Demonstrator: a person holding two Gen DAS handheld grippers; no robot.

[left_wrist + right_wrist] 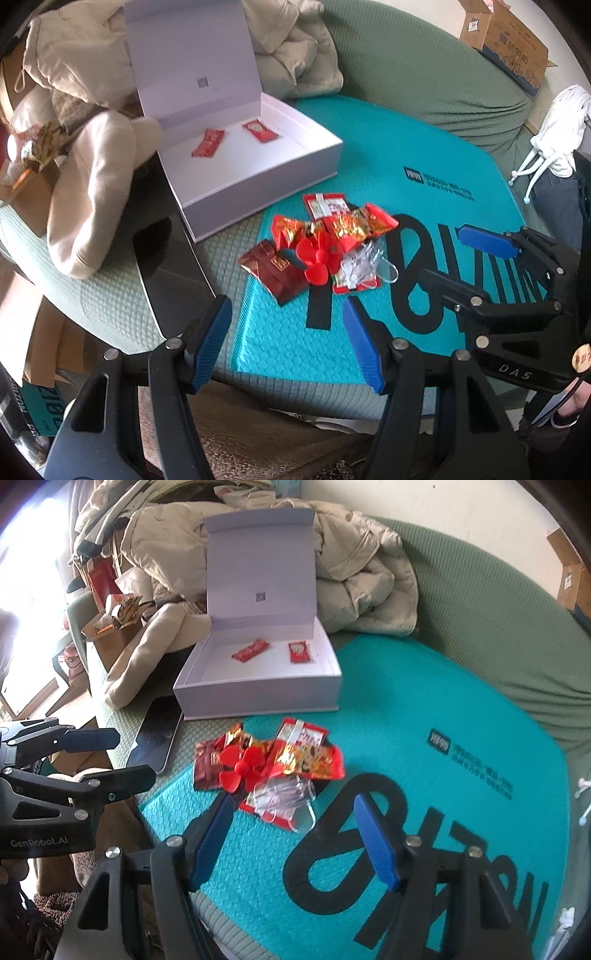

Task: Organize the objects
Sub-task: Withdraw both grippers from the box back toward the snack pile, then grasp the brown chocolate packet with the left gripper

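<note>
Left wrist alone shows a white garment [565, 122] beyond the teal mat [424, 206].

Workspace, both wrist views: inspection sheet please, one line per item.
Surface: teal bubble mailer lying on green quilted cushion.
Job's things: open white box holding two red packets; pile of red and gold packets, red propeller, clear plastic piece on the mailer.
Clutter: beige coats, dark tablet, cardboard boxes.
Grippers: left gripper and right gripper both open, empty, short of the pile.
Cables: nothing seen.
Surroundings: green sofa back.
</note>
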